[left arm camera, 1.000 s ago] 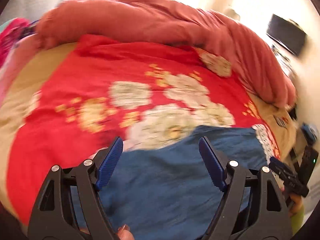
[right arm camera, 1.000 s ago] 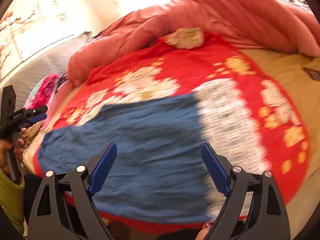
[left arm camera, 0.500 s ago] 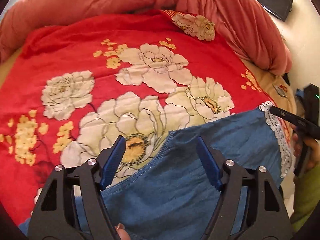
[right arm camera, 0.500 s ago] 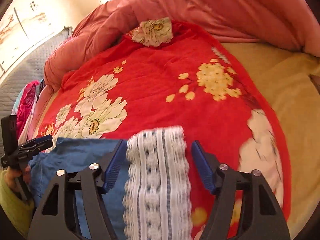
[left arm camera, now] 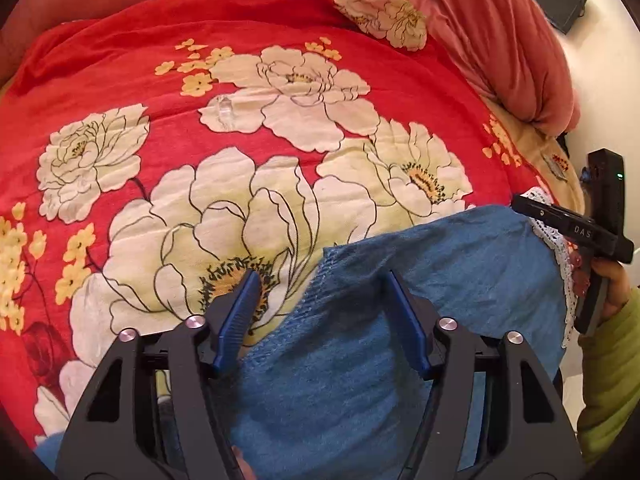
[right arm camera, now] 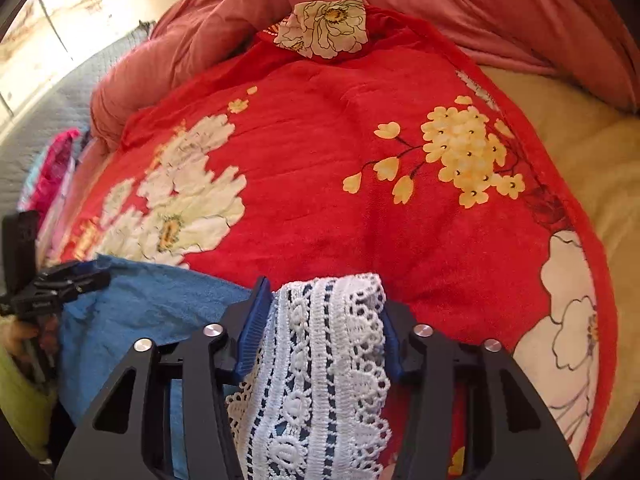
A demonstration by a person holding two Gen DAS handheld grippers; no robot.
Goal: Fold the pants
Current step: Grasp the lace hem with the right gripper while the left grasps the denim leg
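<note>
1. Lying across the near edge of the bed (right arm camera: 580, 148), the blue pants (left arm camera: 460, 264) rest on a red blanket (left arm camera: 120, 72) printed with big cream flowers – one stitched edge of the blue cloth runs slantwise over the largest bloom.
2. The left gripper (left arm camera: 320, 280) points down at that stitched edge. Its blue fingers (left arm camera: 240, 312) stand about half open and have just been closing; the left one is over the flower, the right one over the blue cloth, and the cloth's edge lies between them. The pads do not press on it.
3. The right gripper (right arm camera: 322, 296) is at the other end of the pants, where a white lace trim (right arm camera: 328, 360) finishes the blue cloth. Its fingers (right arm camera: 252, 328) have also just been closing, and the lace band fills the gap between them, touching both pads – the band bunches slightly between the two sides, so it looks gripped.
4. In the left wrist view the right gripper (left arm camera: 576, 228) shows at the right edge, held by a hand (left arm camera: 612, 284) with a green sleeve (left arm camera: 608, 380), right at the lace end.
5. In the right wrist view the left gripper (right arm camera: 52, 288) shows at the left edge, over the blue cloth's far end.
6. A bunched pink quilt (right arm camera: 480, 8) is heaped along the far side of the bed, beyond the red blanket.
7. To the right of the red blanket a bare tan sheet (right arm camera: 600, 184) shows.
</note>
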